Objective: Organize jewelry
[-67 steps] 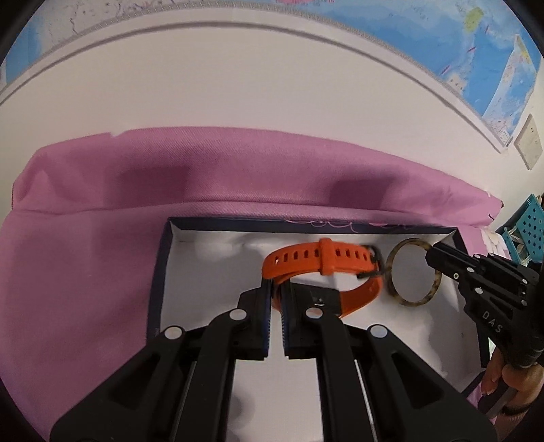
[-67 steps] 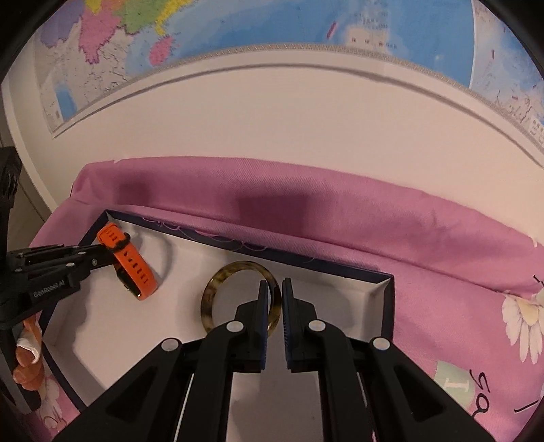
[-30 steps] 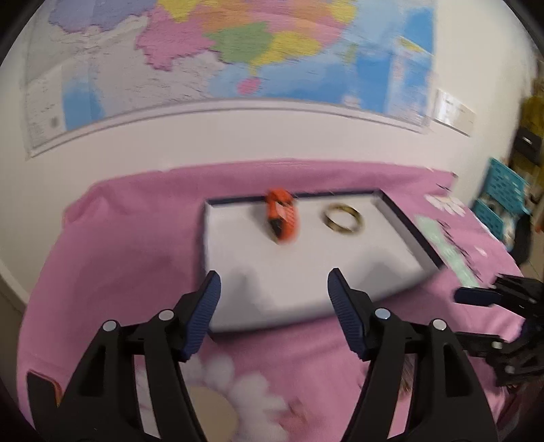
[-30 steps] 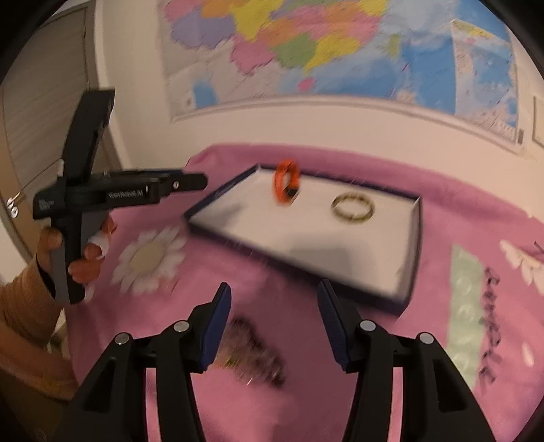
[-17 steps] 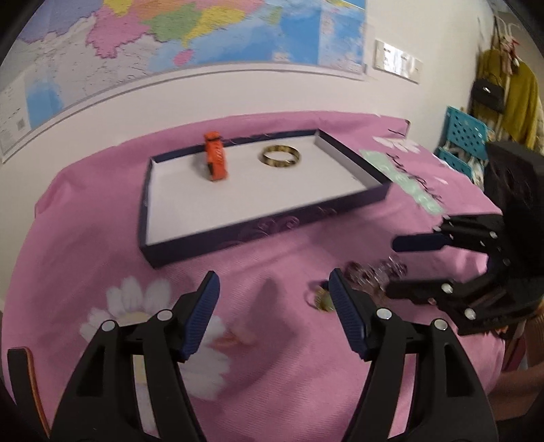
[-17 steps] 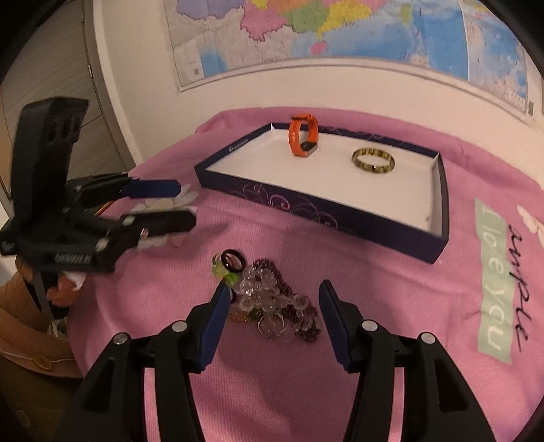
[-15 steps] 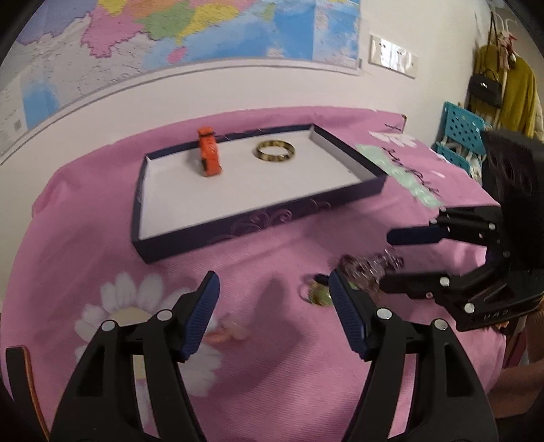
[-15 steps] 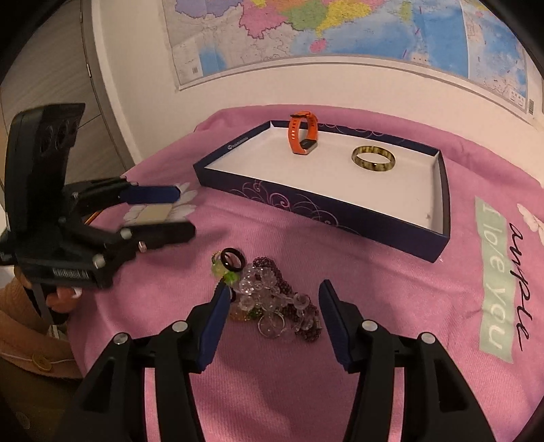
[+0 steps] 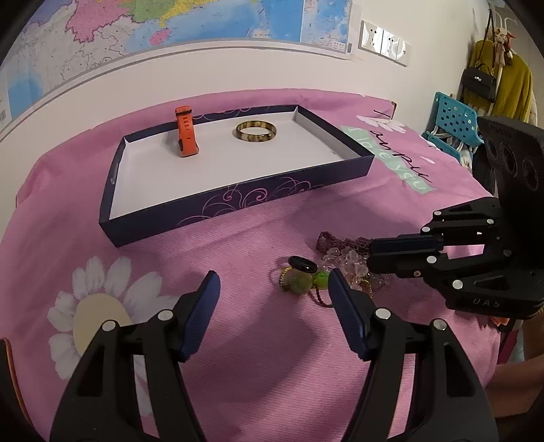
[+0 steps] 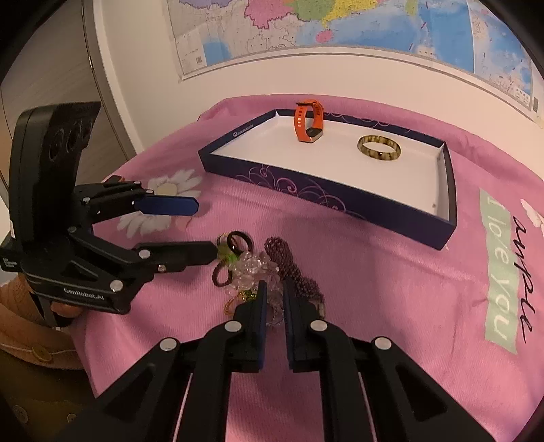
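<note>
A dark blue tray [image 9: 238, 197] [image 10: 340, 200] with a white floor holds an orange watch band [image 9: 186, 136] [image 10: 307, 120] and a tortoiseshell bangle [image 9: 256, 131] [image 10: 379, 147]. A pile of jewelry [image 9: 326, 268] [image 10: 258, 265] lies on the pink cloth in front of the tray: a black ring [image 9: 302, 262], green beads, clear crystal beads [image 10: 251, 268] and a purple beaded bracelet [image 10: 289, 263]. My left gripper [image 9: 272, 289] [image 10: 204, 227] is open just left of the pile. My right gripper [image 10: 273, 292] [image 9: 374, 253] is shut on the clear crystal beads at the pile's near edge.
The pink cloth [image 9: 238, 340] has daisy prints [image 9: 98, 306] and a green label [image 10: 503, 272]. A wall with a map [image 9: 170, 30] stands behind the table. A blue stool [image 9: 452, 119] and hanging clothes are at the far right.
Both grippers left the tray and came back to the pile. My right gripper lowered onto the pile and closed on the crystal beads. My left gripper stays open.
</note>
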{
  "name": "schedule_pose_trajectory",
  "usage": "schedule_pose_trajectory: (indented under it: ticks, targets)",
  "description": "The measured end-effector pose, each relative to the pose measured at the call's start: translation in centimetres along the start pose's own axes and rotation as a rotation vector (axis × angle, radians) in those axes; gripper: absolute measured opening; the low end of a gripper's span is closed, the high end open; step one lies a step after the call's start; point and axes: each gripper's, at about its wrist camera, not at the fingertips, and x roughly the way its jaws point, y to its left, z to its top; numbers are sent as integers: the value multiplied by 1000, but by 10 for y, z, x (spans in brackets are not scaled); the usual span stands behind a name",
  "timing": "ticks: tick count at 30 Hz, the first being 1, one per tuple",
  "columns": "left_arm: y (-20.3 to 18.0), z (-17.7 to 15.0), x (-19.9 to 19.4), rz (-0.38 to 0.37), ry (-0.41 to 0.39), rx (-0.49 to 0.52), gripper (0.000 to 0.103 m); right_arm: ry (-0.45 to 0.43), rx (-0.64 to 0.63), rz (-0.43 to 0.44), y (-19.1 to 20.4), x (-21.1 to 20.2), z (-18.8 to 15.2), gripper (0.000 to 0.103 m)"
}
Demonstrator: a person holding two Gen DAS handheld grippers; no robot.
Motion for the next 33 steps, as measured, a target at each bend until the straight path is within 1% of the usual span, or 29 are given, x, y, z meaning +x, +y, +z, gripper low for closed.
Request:
schedule_pose_trajectory:
  ticks: [6,14,22,24,28,33]
  targets:
    - [0,-2,-3,-3,-2,-12,64,-53,26,19,-3,-16,3,8]
    - [7,-5,-13,-2,-20,-34,64,-167,52,74,-2,-48,18,8]
    - [19,-12,-22,13,-28,-41,63,-252,61,77,-3,-74,29,8]
    - [21,-14,-23,16,-28,-45,63,-254,67,47,-6,-75,28,8]
    - [33,-18,-27,31,-29,-73,62,-241,106,23,-17,-71,24,8]
    - [46,-21,-27,32,-17,-109,60,-208,144,-24,-32,-63,15,8]
